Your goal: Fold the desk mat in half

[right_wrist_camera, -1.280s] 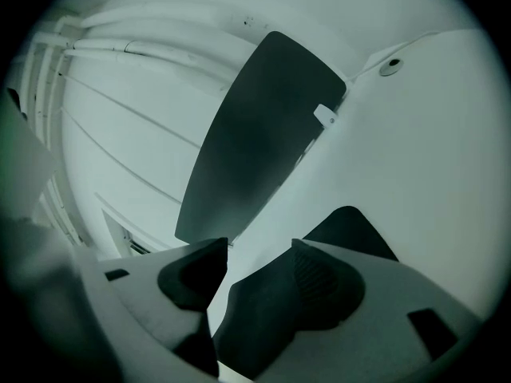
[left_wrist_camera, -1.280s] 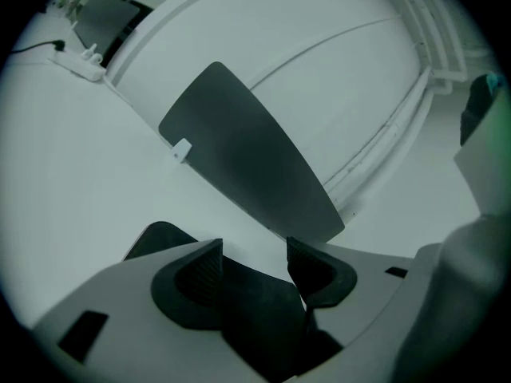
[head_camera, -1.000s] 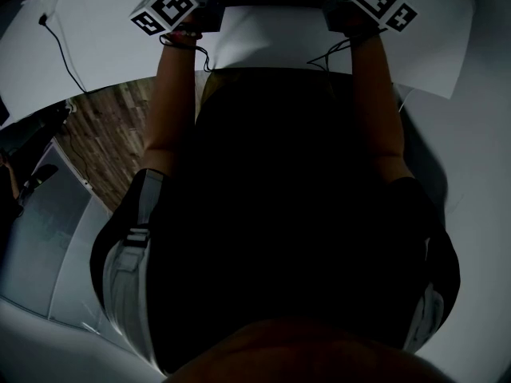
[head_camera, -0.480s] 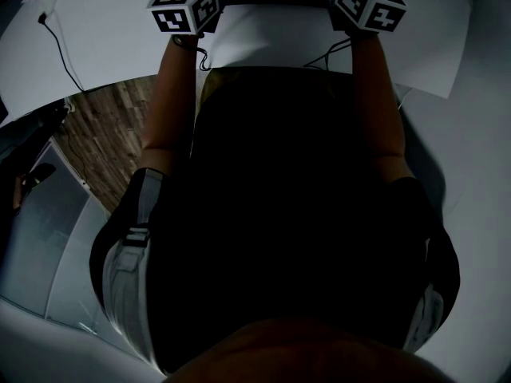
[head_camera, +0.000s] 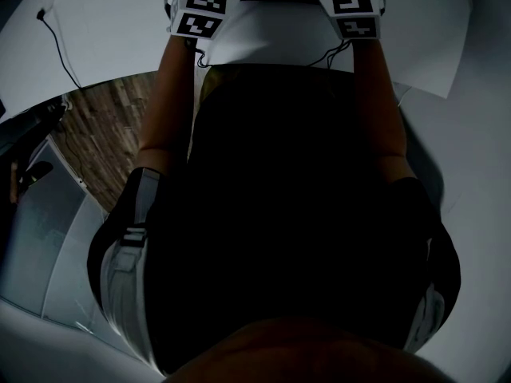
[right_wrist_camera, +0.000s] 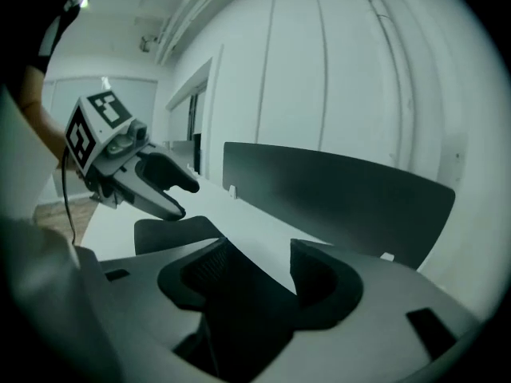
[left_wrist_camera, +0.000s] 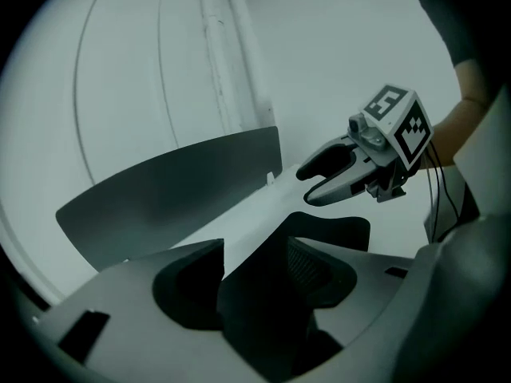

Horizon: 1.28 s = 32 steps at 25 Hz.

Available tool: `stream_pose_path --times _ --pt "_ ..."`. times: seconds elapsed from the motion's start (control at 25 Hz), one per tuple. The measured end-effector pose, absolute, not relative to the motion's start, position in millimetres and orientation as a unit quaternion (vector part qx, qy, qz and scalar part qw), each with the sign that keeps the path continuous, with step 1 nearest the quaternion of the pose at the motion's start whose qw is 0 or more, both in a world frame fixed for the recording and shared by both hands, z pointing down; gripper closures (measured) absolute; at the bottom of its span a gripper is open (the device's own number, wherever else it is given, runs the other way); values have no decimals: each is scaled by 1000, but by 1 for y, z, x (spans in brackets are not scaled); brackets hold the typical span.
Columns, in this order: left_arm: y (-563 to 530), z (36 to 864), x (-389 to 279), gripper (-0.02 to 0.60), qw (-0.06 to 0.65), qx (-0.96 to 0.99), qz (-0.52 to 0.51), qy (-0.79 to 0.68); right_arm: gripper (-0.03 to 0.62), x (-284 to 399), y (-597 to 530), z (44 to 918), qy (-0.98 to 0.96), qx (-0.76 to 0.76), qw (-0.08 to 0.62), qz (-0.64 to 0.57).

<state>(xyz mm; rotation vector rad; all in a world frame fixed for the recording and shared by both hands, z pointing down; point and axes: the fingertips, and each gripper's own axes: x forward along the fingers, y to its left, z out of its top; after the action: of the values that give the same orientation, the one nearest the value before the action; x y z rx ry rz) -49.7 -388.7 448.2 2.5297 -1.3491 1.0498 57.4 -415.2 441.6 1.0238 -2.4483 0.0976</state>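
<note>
The desk mat (left_wrist_camera: 335,228) is a dark sheet with rounded corners. It lies flat on the white table (left_wrist_camera: 247,214), between the two grippers, and also shows in the right gripper view as the mat (right_wrist_camera: 172,234). My left gripper (left_wrist_camera: 251,254) is open, with only table showing between its jaws. The right gripper (right_wrist_camera: 259,266) is open too. Each one shows in the other's view, the right gripper (left_wrist_camera: 303,186) and the left gripper (right_wrist_camera: 190,203), fingers apart and holding nothing. In the head view only the marker cubes (head_camera: 200,10) show; the fingertips are cut off at the top.
A dark divider panel (left_wrist_camera: 176,190) stands along the table's far side. A thin black cable (head_camera: 60,46) runs over the table at the left. The person's dark torso (head_camera: 279,214) fills the head view, with wood floor (head_camera: 104,134) at the left.
Both grippers have moved away from the person's body toward the top of the head view. Their marker cubes have turned to show other faces.
</note>
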Motion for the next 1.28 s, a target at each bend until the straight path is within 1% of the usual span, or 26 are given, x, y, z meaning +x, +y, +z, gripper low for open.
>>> stream_pose_path --times 0.2,0.36,0.4,0.8,1.12,1.28 --pt "-385 443 -46 331 -25 816 393 -423 350 47 -404 445 -887 350 295 -64" --pt "-378 447 -47 333 -115 789 458 -393 350 41 -398 449 -884 341 308 -87" --pt "-377 449 -47 334 -128 787 465 -385 350 40 -397 449 -883 341 309 -89" --pt "-351 424 -72 353 -156 805 442 -364 350 12 -362 425 -862 354 341 -127" --pt "-316 391 -99 368 -176 823 407 -354 350 -3 -321 388 -845 392 336 -140" --pt "-302 371 -107 408 -195 830 385 -355 357 -10 -304 363 -838 413 320 -155"
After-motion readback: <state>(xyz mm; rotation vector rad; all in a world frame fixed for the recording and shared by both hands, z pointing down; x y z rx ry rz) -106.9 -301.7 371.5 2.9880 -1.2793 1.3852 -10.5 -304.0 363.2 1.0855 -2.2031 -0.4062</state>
